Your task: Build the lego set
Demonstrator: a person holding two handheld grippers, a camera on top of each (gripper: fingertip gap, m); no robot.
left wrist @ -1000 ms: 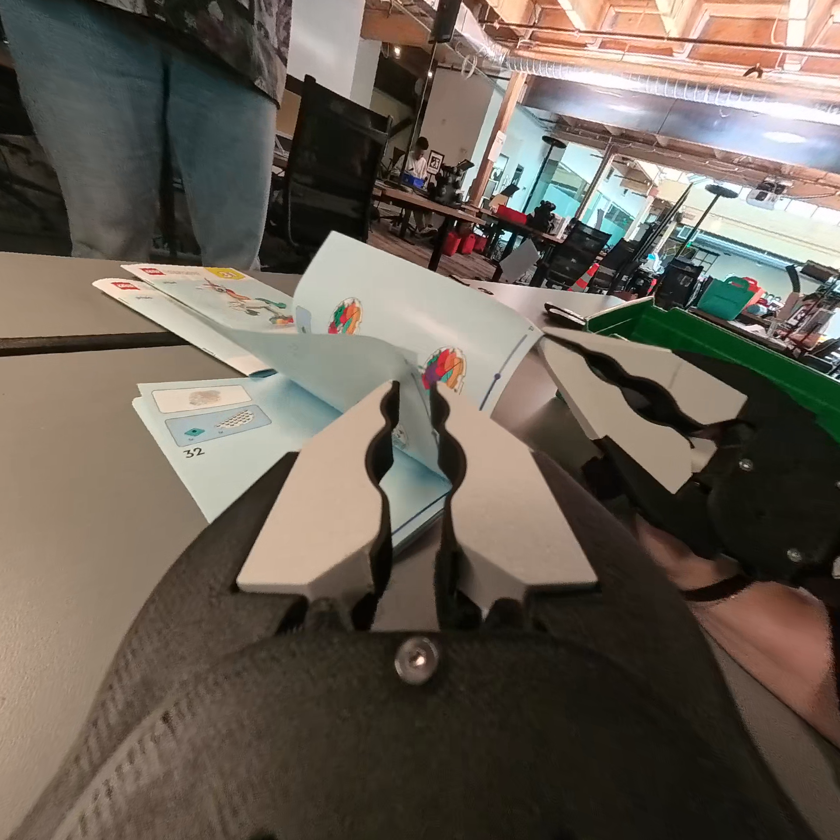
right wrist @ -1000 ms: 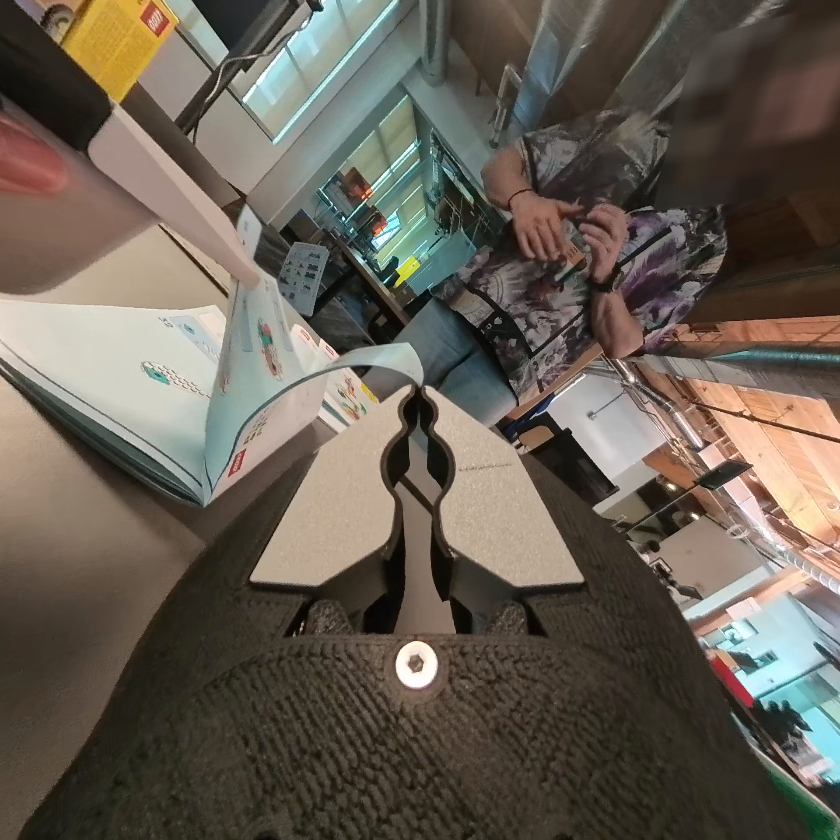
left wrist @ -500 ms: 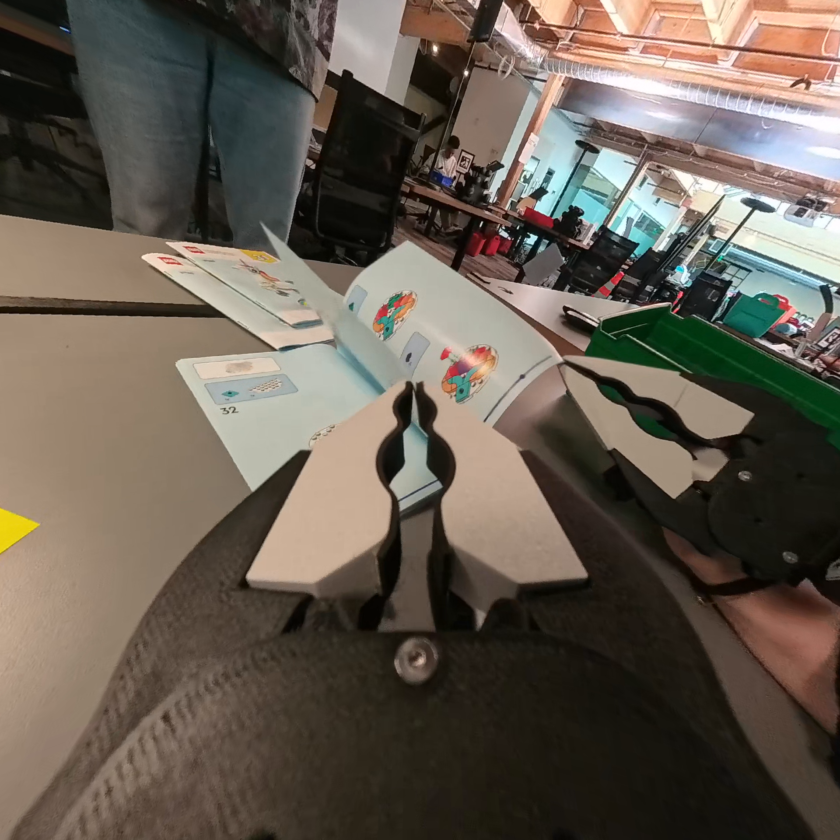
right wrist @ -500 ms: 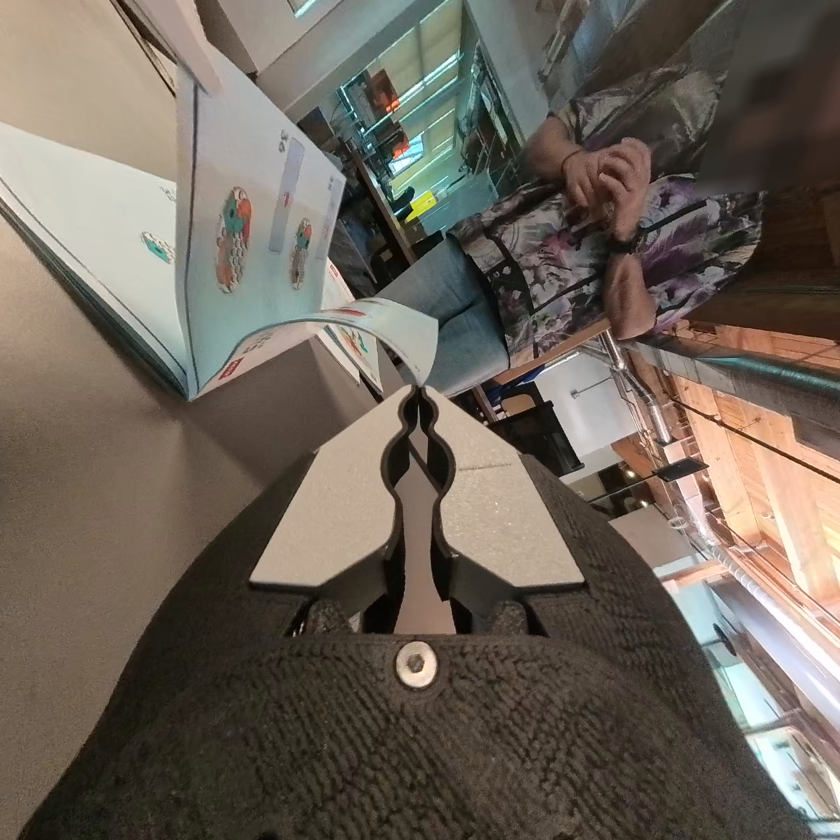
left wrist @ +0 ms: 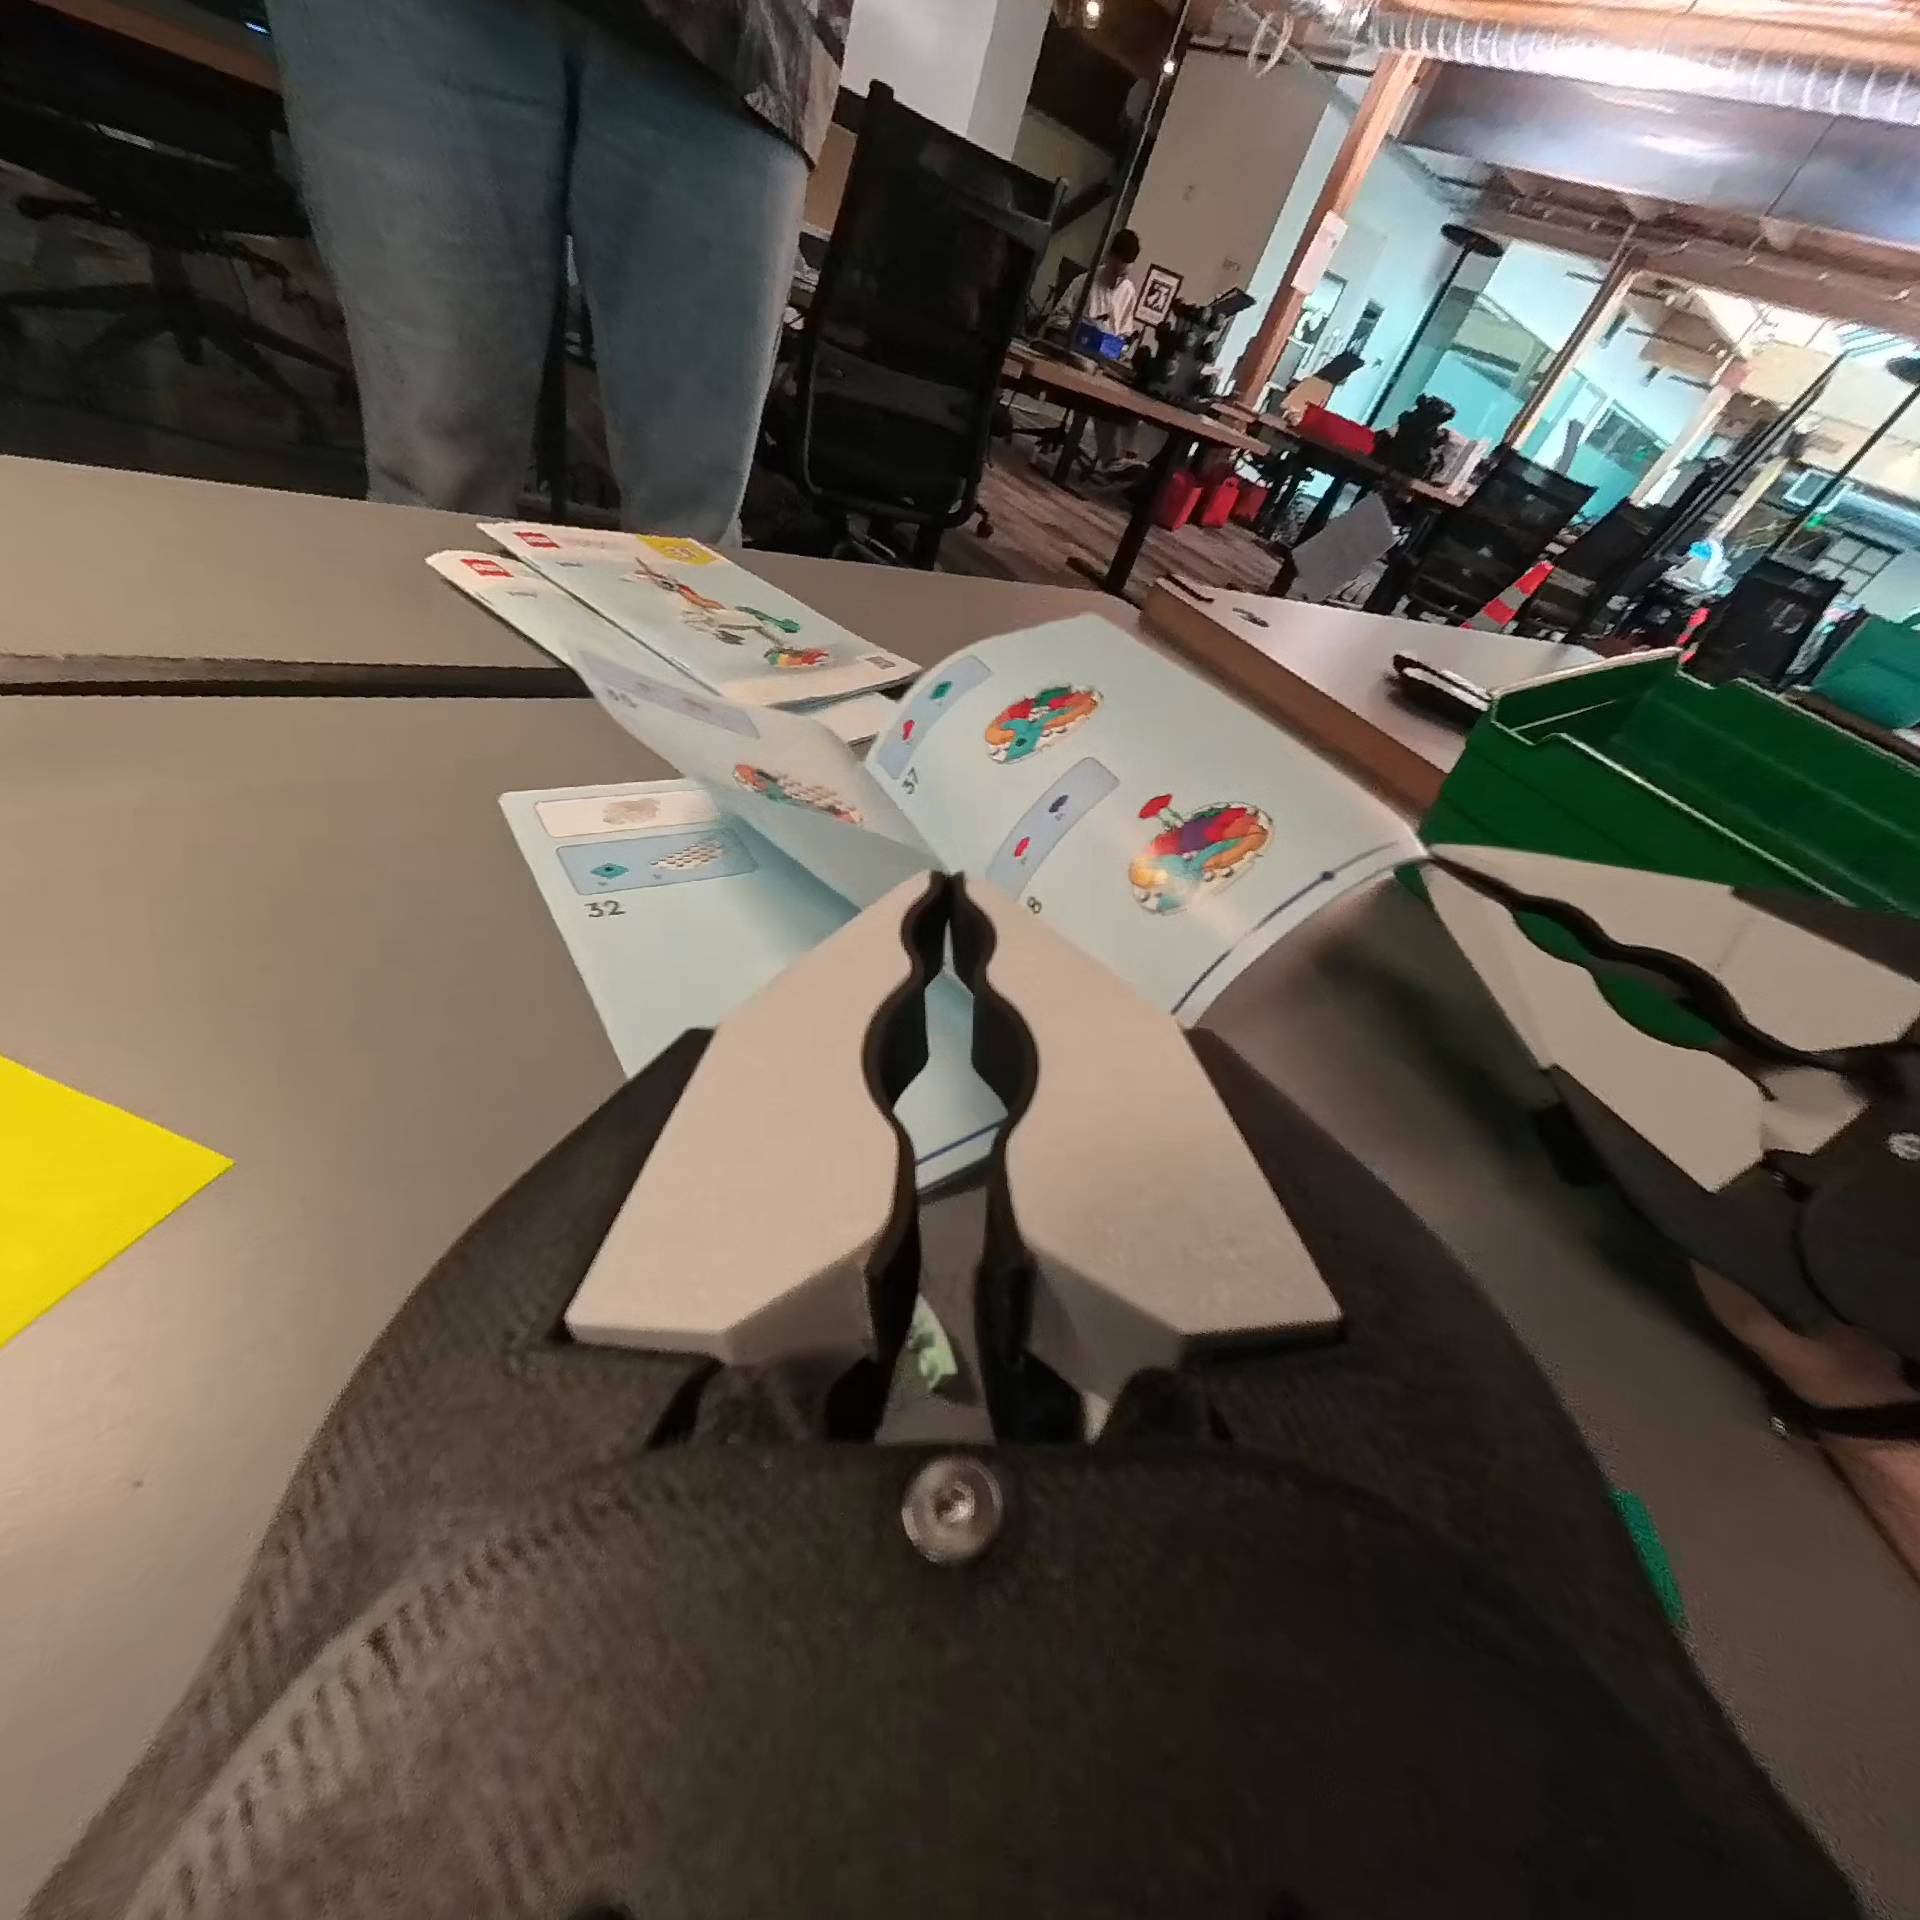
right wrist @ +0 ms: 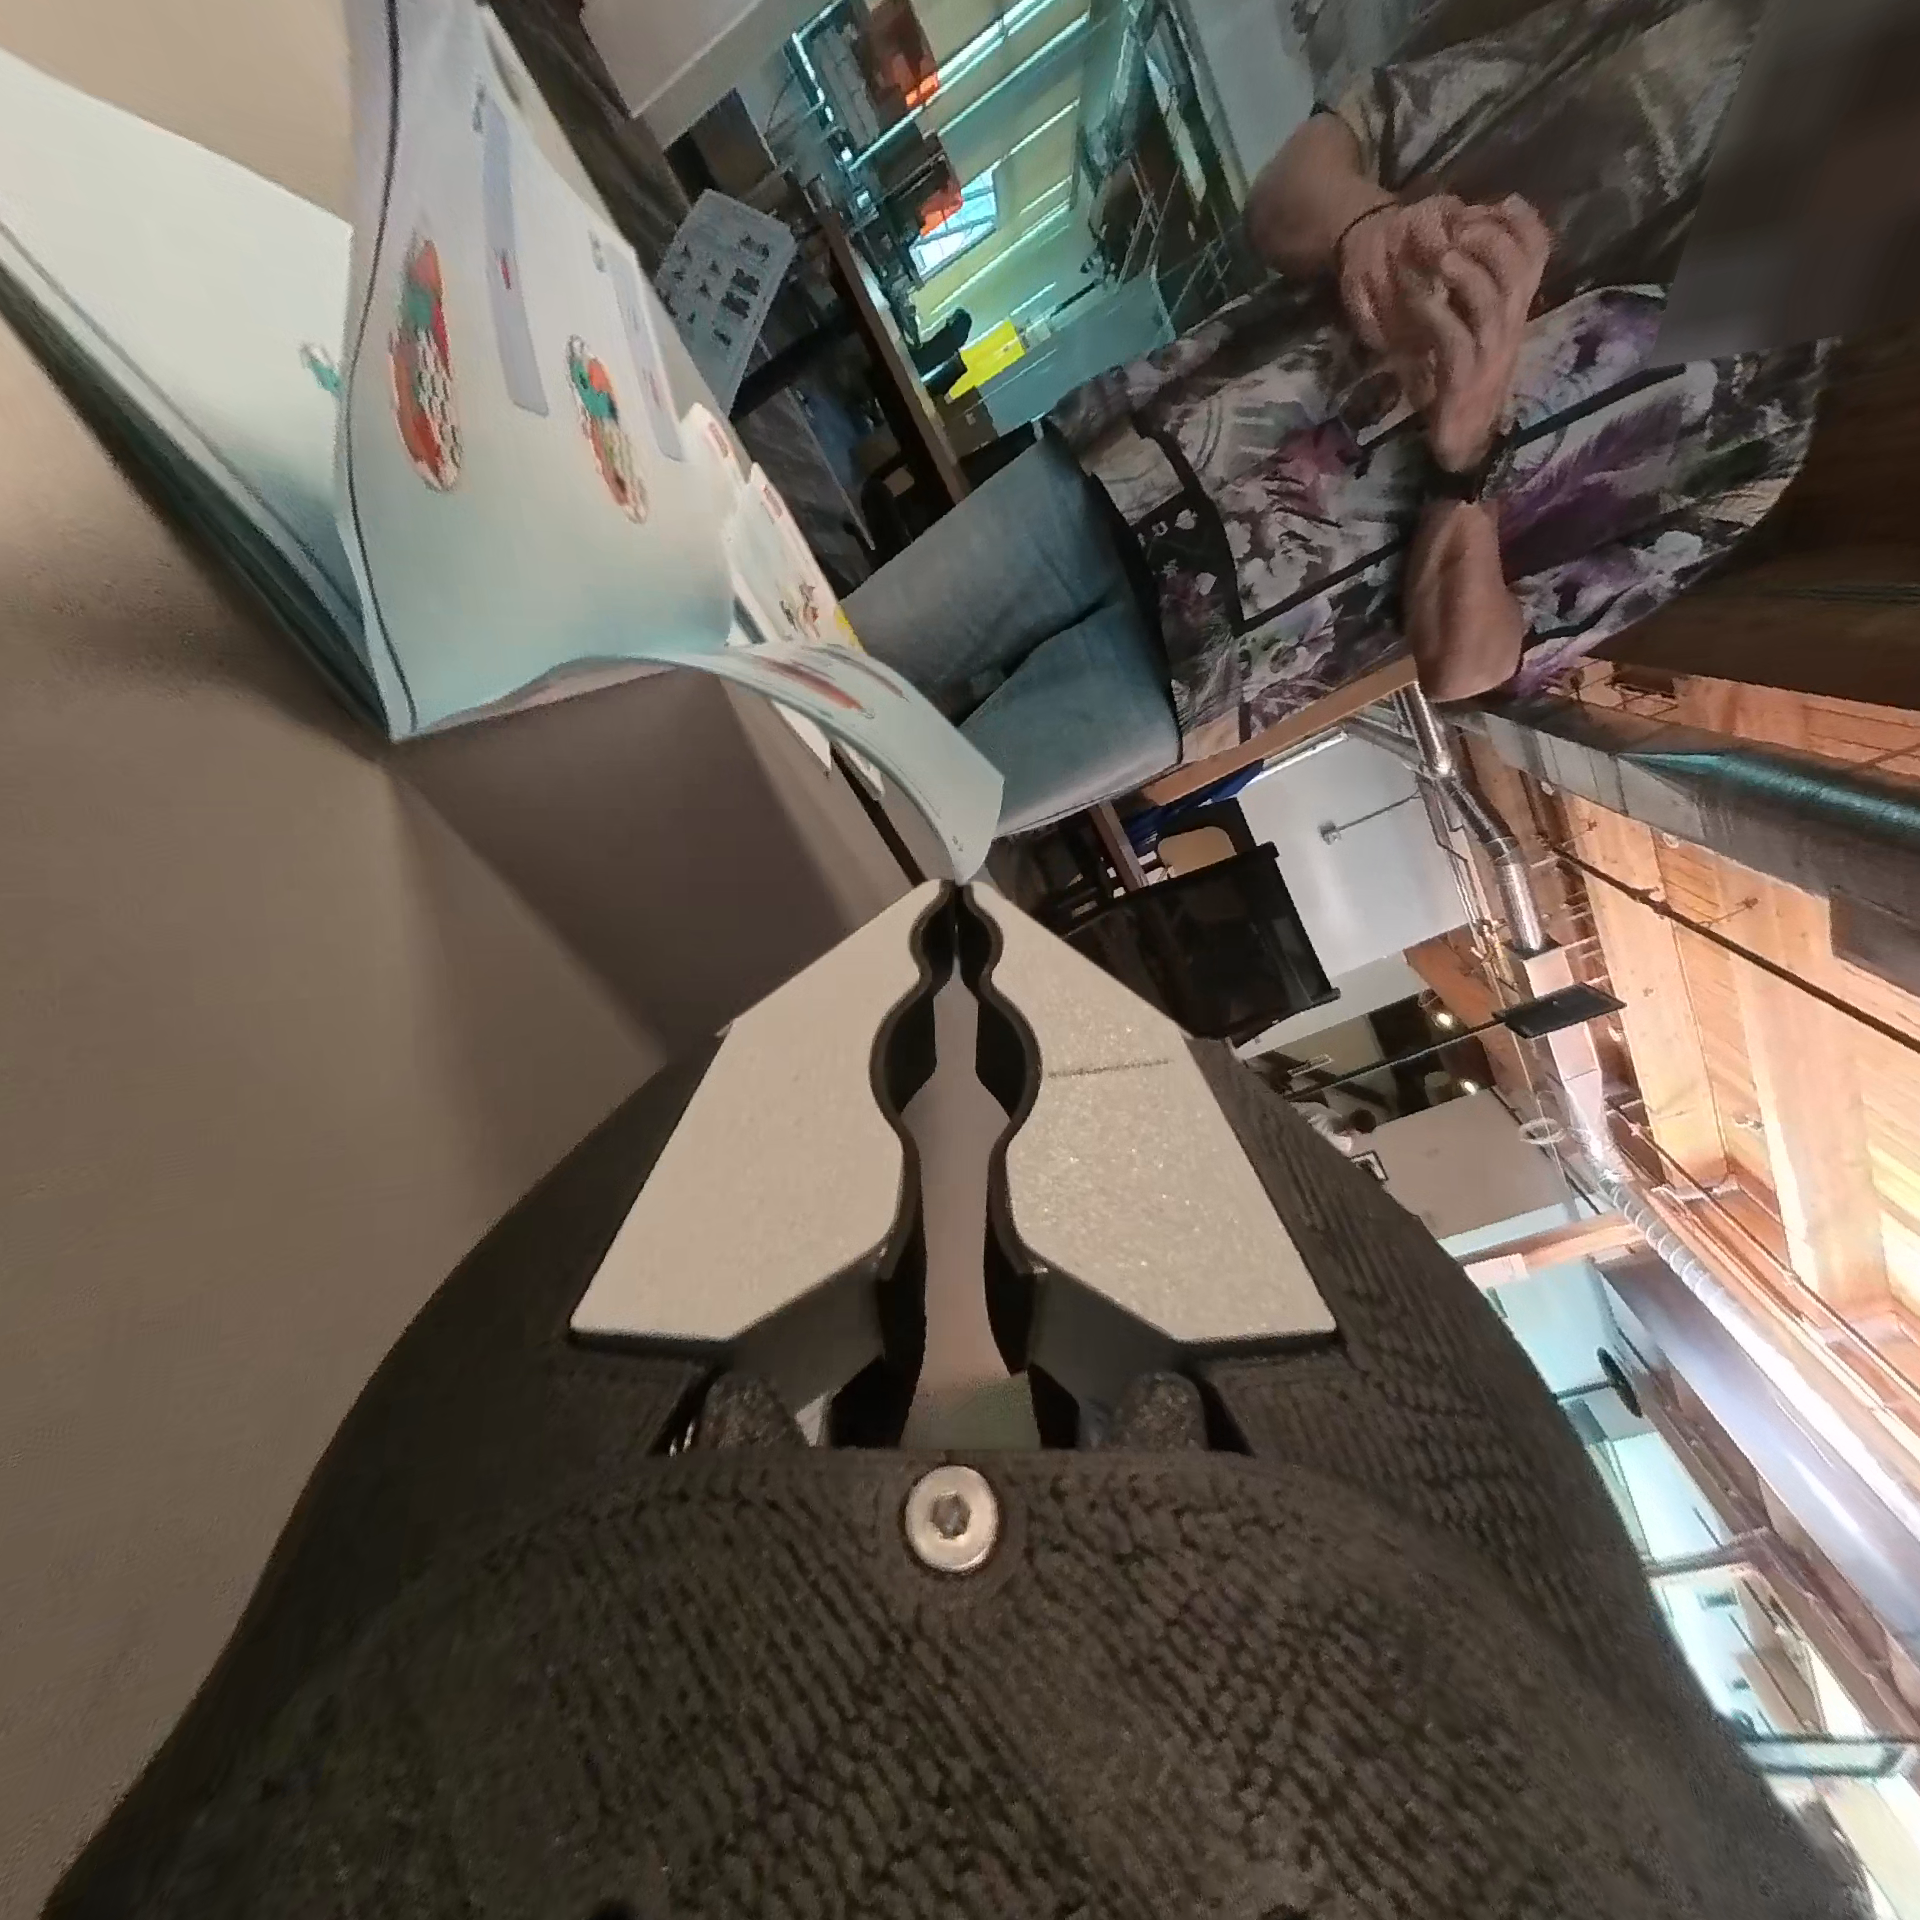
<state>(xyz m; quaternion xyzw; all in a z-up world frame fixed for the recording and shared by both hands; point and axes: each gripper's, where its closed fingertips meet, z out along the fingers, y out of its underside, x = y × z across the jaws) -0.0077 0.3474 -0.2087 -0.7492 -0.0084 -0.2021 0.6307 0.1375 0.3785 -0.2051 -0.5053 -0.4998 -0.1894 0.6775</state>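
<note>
An open light-blue instruction booklet (left wrist: 675, 935) lies on the grey table (left wrist: 260, 935); it also shows in the right wrist view (right wrist: 208, 312). My left gripper (left wrist: 948, 883) is shut at the booklet's near edge, pinching the bottom of a loose page (left wrist: 748, 769) that leans to the left. My right gripper (left wrist: 1439, 857) is shut on the outer corner of the right-hand page (left wrist: 1122, 790), which curves up off the table. In its own view the right gripper (right wrist: 956, 894) holds that curled page corner (right wrist: 935, 769) at its tips. No bricks are in view.
Two more booklets (left wrist: 675, 613) lie behind the open one. A green bin (left wrist: 1662, 769) stands at the right. A yellow sheet (left wrist: 62, 1174) lies at the left edge. A person in jeans (left wrist: 540, 260) stands across the table, next to a black chair (left wrist: 914, 343).
My left gripper has closed on the upright page and drawn it back, so the page now leans left and low. My right gripper kept its hold on the right page's corner.
</note>
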